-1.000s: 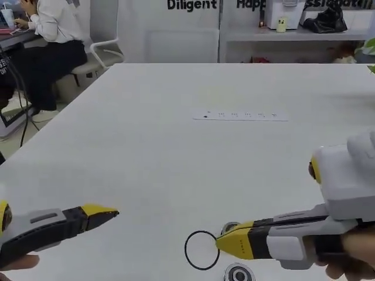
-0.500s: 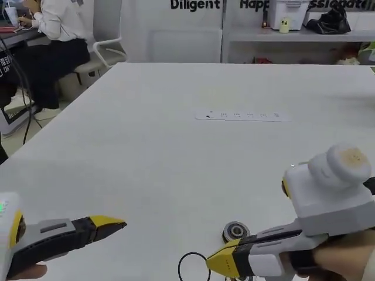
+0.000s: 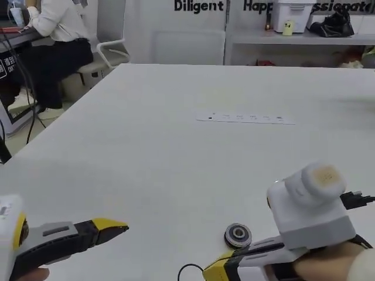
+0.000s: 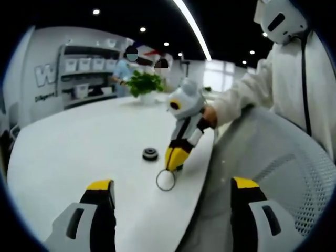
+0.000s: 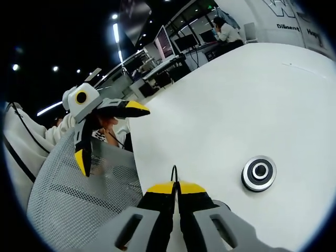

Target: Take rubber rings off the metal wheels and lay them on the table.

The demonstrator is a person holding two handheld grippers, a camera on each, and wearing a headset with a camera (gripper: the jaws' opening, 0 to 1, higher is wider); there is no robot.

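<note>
Yellow-tipped jaws of your right gripper (image 5: 176, 185) are pinched together on the thin black rubber ring (image 5: 174, 172), which shows edge-on as a dark line rising from between the tips at the bottom centre of the right gripper view. In the left gripper view the ring (image 4: 166, 180) hangs as an open loop from those tips, close to the near edge of the white table (image 3: 176, 146); you cannot tell whether it touches the surface. To the right of the jaws in the right gripper view, the metal wheel (image 5: 259, 172) lies flat on the table, near the ring but apart from it. Your left gripper (image 3: 120, 226) sits at the lower left of the head view, well apart from the wheel, and its own view shows its jaws spread wide with nothing between them.
</note>
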